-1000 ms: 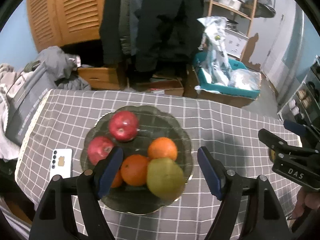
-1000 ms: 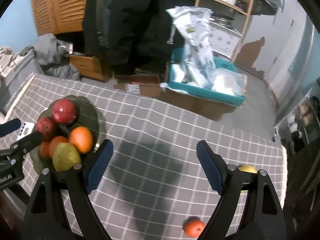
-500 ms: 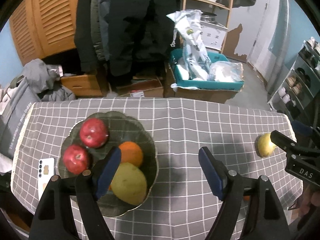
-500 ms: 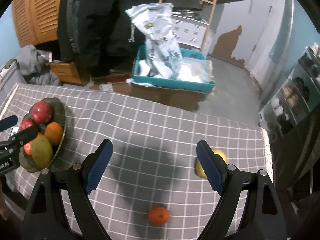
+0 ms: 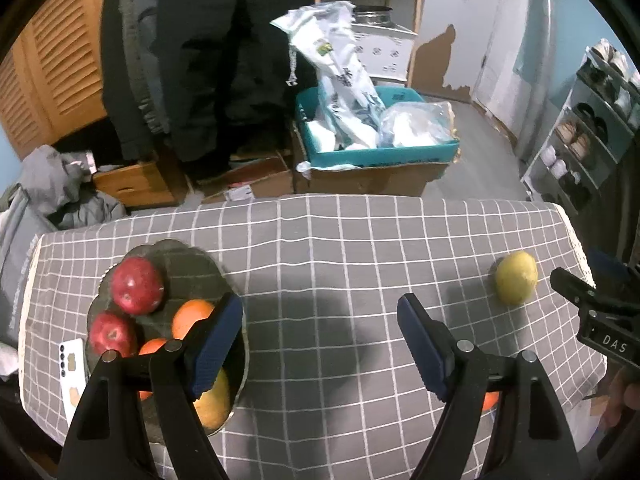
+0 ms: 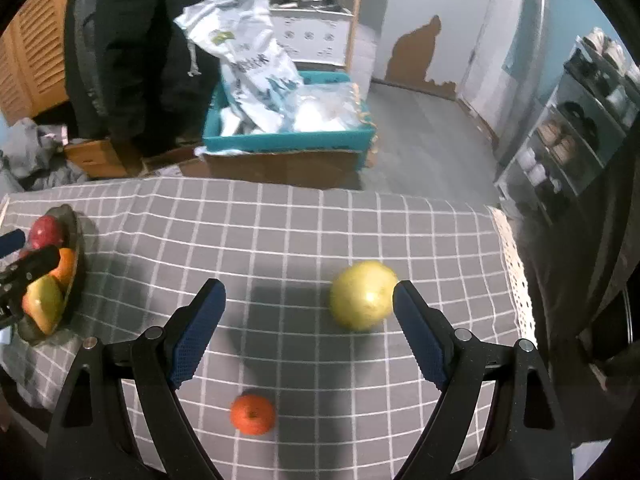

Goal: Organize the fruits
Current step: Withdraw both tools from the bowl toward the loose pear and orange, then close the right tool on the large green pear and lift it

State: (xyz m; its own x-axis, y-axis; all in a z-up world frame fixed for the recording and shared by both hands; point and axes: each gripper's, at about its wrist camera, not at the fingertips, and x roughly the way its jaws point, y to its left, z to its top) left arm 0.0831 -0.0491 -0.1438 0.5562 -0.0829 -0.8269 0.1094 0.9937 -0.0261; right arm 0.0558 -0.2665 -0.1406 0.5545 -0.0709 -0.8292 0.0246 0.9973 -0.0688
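Observation:
A dark glass plate [image 5: 180, 246] at the table's left holds two red apples [image 5: 137, 285], oranges [image 5: 192, 316] and a yellow-green fruit [image 5: 214, 404]. My left gripper [image 5: 320, 332] hovers open over bare cloth just right of the plate, nothing between its fingers. A yellow pear-like fruit [image 6: 362, 296] lies near the table's right end, just off the tip of my right finger. A small orange [image 6: 253, 414] lies nearer me, below the open right gripper [image 6: 308, 320]. In the left wrist view the yellow fruit [image 5: 516, 283] sits beside the right gripper [image 5: 592, 308].
A white phone [image 5: 72, 368] lies left of the plate. The grey checked cloth ends in a lace edge [image 6: 516, 280] at the right. Behind the table stand a cardboard box with a teal bin [image 5: 376, 152], hanging dark coats and a shoe rack [image 6: 580, 128].
Both grippers have moved right across the table. The plate has slid to the left in both views, and the yellow fruit and small orange have come closer under the right gripper.

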